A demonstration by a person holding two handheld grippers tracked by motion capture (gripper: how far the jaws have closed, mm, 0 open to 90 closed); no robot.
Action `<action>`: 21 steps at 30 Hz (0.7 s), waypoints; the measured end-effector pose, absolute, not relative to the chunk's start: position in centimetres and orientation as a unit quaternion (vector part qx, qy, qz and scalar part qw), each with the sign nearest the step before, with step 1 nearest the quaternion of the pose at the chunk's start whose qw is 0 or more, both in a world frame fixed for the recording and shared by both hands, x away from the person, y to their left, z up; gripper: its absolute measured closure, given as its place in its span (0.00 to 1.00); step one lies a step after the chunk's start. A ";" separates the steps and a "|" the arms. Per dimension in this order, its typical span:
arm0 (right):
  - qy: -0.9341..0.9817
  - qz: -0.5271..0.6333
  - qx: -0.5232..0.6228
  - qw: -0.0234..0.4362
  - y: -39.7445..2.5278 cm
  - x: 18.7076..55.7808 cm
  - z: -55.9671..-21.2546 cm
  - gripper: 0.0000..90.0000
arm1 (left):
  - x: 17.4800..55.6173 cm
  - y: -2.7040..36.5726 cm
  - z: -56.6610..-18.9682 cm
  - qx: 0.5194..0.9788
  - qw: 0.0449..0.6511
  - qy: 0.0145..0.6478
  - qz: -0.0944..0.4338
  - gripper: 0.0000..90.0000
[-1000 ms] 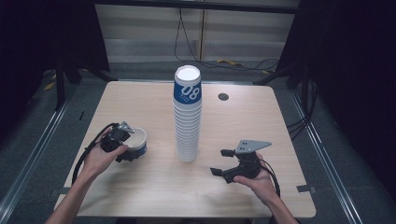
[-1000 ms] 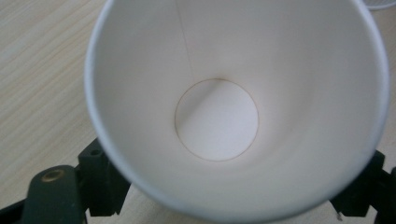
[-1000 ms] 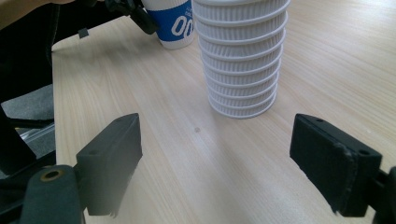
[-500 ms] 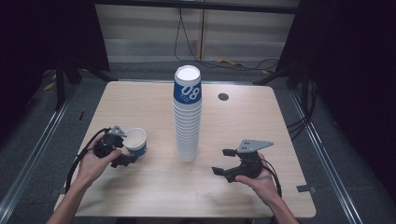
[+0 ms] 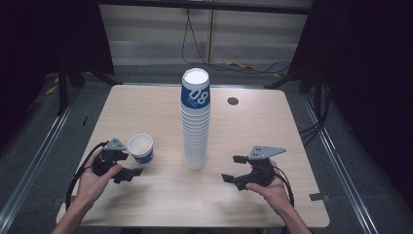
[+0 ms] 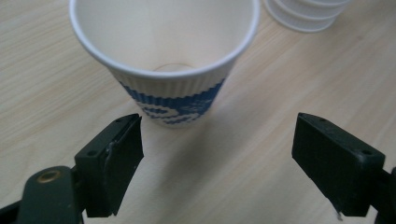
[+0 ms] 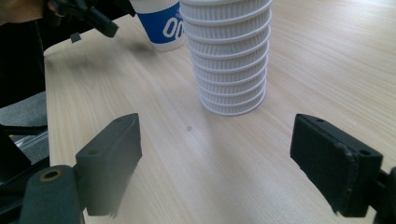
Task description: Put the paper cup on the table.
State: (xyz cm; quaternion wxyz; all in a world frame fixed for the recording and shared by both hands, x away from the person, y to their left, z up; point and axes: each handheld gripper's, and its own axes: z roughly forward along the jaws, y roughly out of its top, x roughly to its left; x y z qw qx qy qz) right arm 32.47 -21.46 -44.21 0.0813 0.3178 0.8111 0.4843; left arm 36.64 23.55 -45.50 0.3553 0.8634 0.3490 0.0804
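Note:
A tall stack of white ribbed paper cups [image 5: 196,122] with a blue "08" band at its top stands mid-table; its base shows in the right gripper view [image 7: 230,56]. A single white and blue paper cup [image 5: 140,148] stands upright to the stack's left, large in the left gripper view [image 6: 168,56]. My left gripper [image 5: 130,165] is open just short of that cup, its jaws [image 6: 219,163] wide apart with nothing between them. My right gripper [image 5: 233,168] is open to the right of the stack, facing it, jaws [image 7: 215,163] holding nothing.
The wooden table [image 5: 160,204] has a round grommet [image 5: 233,101] at the back right. Cables trail from both grippers. The left hand and its gripper [image 7: 84,16] show at the top left of the right gripper view. Dark floor and rails lie around the table.
My left gripper let go of the single cup and drew back toward the person, leaving the cup standing on the table. The right gripper has barely moved.

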 end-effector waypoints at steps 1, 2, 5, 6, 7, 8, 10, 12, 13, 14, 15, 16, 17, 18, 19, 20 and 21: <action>0.810 0.486 0.319 0.081 -21.5 32.5 -44.2 0.19 | 36.3 23.5 -45.3 0.861 0.357 0.353 0.079 0.18; 0.809 0.487 0.319 0.081 -21.5 32.4 -44.1 0.19 | 36.0 23.4 -45.0 0.856 0.365 0.356 0.081 0.18; 0.807 0.489 0.321 0.084 -21.4 32.5 -44.0 0.19 | 35.3 23.0 -44.4 0.856 0.372 0.347 0.089 0.18; 0.806 0.490 0.320 0.085 -21.4 32.4 -43.9 0.19 | 35.1 22.9 -44.4 0.852 0.379 0.350 0.091 0.18; 0.806 0.490 0.320 0.087 -21.4 32.4 -43.9 0.20 | 34.9 22.8 -44.3 0.853 0.381 0.345 0.092 0.18; 0.806 0.490 0.320 0.087 -21.4 32.3 -43.8 0.20 | 34.7 22.6 -44.4 0.853 0.385 0.341 0.092 0.18; 0.805 0.490 0.323 0.087 -21.4 32.2 -43.8 0.20 | 34.2 22.2 -44.6 0.849 0.395 0.338 0.093 0.18; 0.805 0.489 0.324 0.089 -21.5 32.0 -43.8 0.20 | 33.8 21.8 -44.9 0.852 0.399 0.327 0.087 0.18; 0.803 0.490 0.326 0.090 -21.6 32.0 -43.9 0.20 | 33.6 21.6 -45.1 0.850 0.402 0.330 0.086 0.18; 0.804 0.489 0.326 0.090 -21.7 31.9 -44.0 0.20 | 33.4 21.5 -45.3 0.847 0.409 0.330 0.081 0.18; 0.803 0.489 0.328 0.089 -21.8 31.8 -44.0 0.20 | 33.3 21.4 -45.4 0.848 0.411 0.326 0.080 0.18; 0.804 0.487 0.329 0.089 -21.8 31.7 -44.1 0.20 | 33.2 21.2 -45.5 0.847 0.413 0.325 0.083 0.18; 0.804 0.487 0.330 0.089 -21.8 31.7 -44.2 0.20 | 33.0 21.1 -45.7 0.846 0.414 0.325 0.090 0.18; 0.804 0.487 0.329 0.089 -21.8 31.6 -44.2 0.20 | 32.9 20.9 -45.8 0.844 0.417 0.324 0.091 0.18; 0.804 0.487 0.329 0.089 -21.8 31.6 -44.2 0.20 | 32.8 20.6 -46.0 0.843 0.422 0.322 0.087 0.18; 0.803 0.489 0.329 0.091 -21.8 31.6 -44.2 0.20 | 32.7 20.4 -46.2 0.843 0.425 0.317 0.087 0.18; 0.803 0.489 0.328 0.091 -21.7 31.6 -44.2 0.20 | 32.5 20.0 -46.4 0.844 0.428 0.309 0.092 0.18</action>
